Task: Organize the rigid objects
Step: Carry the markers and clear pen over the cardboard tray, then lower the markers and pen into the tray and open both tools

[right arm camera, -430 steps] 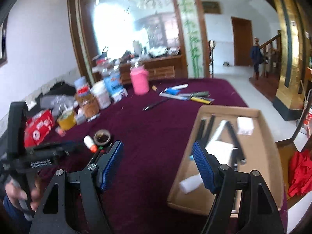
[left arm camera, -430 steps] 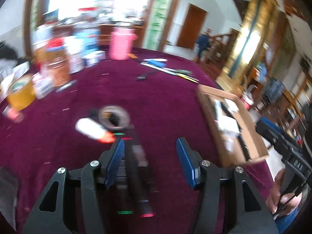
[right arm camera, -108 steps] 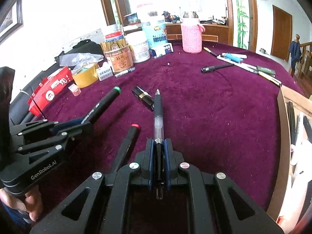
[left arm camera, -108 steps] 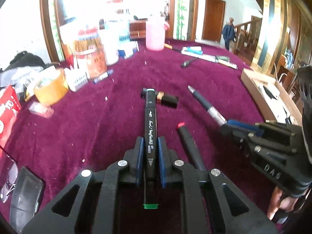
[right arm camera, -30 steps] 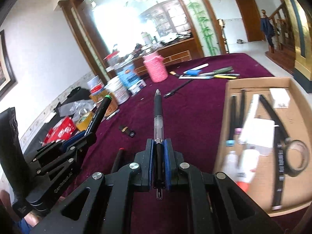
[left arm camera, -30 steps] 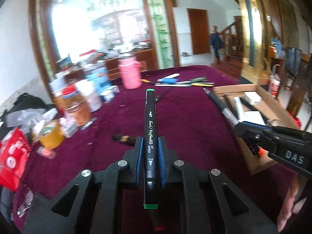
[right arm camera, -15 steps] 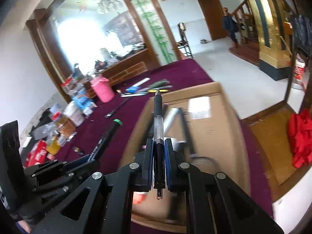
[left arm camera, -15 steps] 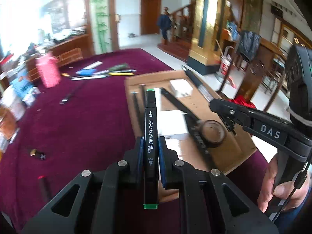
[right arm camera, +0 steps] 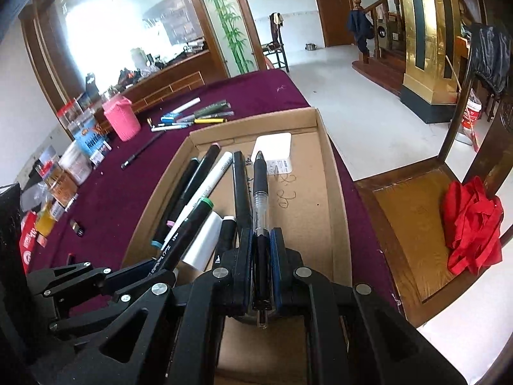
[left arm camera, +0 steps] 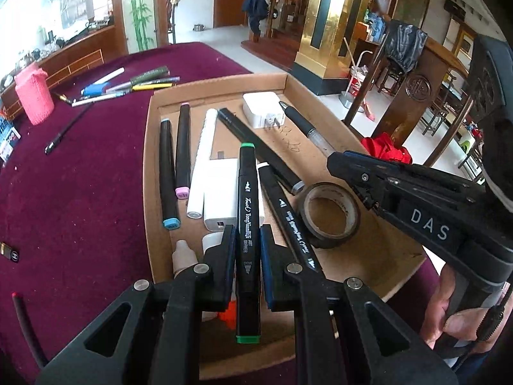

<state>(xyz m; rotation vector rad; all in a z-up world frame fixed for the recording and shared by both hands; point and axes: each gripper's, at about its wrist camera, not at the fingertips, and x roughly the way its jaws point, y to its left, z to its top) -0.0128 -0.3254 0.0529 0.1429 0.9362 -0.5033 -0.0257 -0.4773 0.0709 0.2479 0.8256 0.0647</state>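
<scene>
The left gripper (left arm camera: pixel 246 243) has its jaws clenched on a black marker (left arm camera: pixel 247 199) with green ends, held over the near half of the cardboard box (left arm camera: pixel 149 173). The right gripper (right arm camera: pixel 260 256) grips a black pen (right arm camera: pixel 259 192) with a clear barrel, its tip toward the box's far end.

The box is crowded. From the marker, two black markers (left arm camera: pixel 173 157) and a white one (left arm camera: pixel 202 157) lie at 10 o'clock, a white power bank (left arm camera: pixel 221 192) sits right under it, and a long black marker (left arm camera: pixel 288 211) lies just beside it at 3 o'clock. A tape roll (left arm camera: pixel 330 215) lies at 3 o'clock, a white charger (left arm camera: pixel 263 109) at 12 near the far wall. Bare cardboard shows mainly along the right wall.

On the maroon counter (left arm camera: pixel 80 176) at 10 o'clock stand a pink cup (left arm camera: pixel 33 96) and loose pens (left arm camera: pixel 128 85), well apart from the box.

Only the right wrist view shows the chair (right arm camera: pixel 416 218) with a red cloth (right arm camera: pixel 471 224) past the counter's edge at 3 o'clock. Only the left wrist view shows the tape roll and a hand (left arm camera: pixel 449 317) on the right gripper's handle.
</scene>
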